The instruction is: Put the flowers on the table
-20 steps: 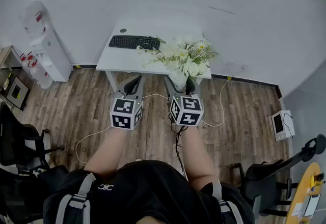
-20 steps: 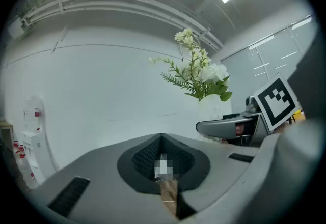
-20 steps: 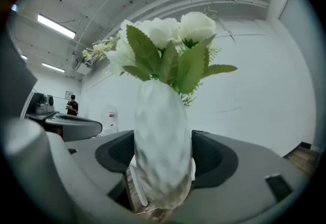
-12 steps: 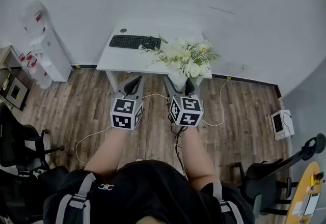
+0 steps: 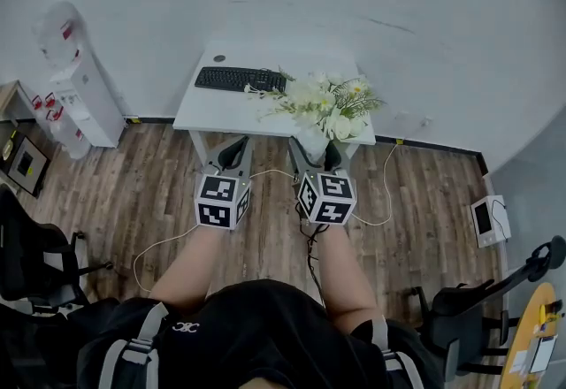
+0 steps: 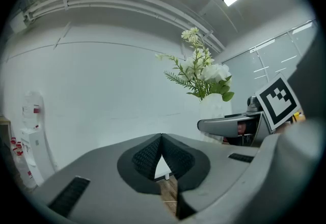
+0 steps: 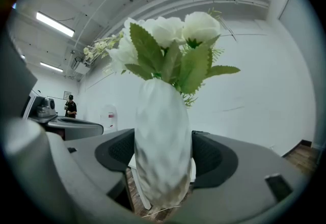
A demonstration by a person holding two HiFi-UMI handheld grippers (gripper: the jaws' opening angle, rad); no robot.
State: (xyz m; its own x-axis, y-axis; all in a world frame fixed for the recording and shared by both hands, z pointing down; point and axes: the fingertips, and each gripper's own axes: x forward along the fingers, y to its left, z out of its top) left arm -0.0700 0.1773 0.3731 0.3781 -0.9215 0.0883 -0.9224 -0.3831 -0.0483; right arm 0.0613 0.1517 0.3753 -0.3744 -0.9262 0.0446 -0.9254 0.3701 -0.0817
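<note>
While your right gripper (image 5: 316, 151) is pinching the vase (image 7: 162, 141) of flowers (image 5: 327, 102), your left gripper (image 5: 236, 146) is pressing its fingers together.

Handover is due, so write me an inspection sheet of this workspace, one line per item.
Surface: white table against the wall.
Job's things: vase of flowers held in the air, not yet on the table.
Clutter: black keyboard on the table's far side.
Tools: left tool shut, empty; right tool shut on the vase of flowers.
Cables: thin cables trail over the wood floor.
Surroundings: water dispenser at left, office chairs, white wall.
</note>
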